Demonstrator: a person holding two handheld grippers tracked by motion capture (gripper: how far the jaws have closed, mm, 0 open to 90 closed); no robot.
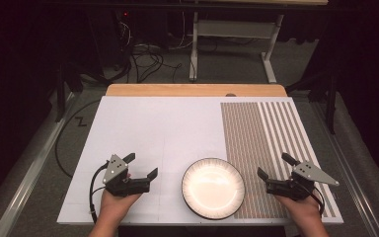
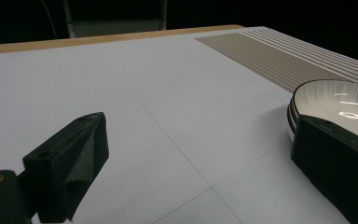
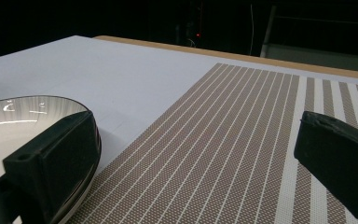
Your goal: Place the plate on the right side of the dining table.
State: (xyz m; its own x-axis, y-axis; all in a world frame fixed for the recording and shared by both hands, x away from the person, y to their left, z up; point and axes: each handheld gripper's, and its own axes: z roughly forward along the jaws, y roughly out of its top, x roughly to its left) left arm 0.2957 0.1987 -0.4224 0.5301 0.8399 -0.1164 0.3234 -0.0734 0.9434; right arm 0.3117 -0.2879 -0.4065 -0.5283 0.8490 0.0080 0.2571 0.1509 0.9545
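A white plate [image 1: 213,187] with a dark striped rim sits near the table's front edge, half on the brown striped placemat [image 1: 256,148]. My left gripper [image 1: 141,166] rests open on the white table [image 1: 158,128] just left of the plate, nothing between its jaws. The right gripper [image 1: 275,167] stands open over the placemat just right of the plate, also empty. In the left gripper view the plate [image 2: 340,102] lies behind the right-hand jaw. The right gripper view has the plate [image 3: 23,116] behind its left-hand jaw and the placemat [image 3: 223,135] ahead.
A wooden strip [image 1: 195,90] edges the table's far side. Beyond it on the floor are cables [image 1: 145,59] and a white desk frame [image 1: 237,34]. Metal rails [image 1: 34,163] run along both sides of the table.
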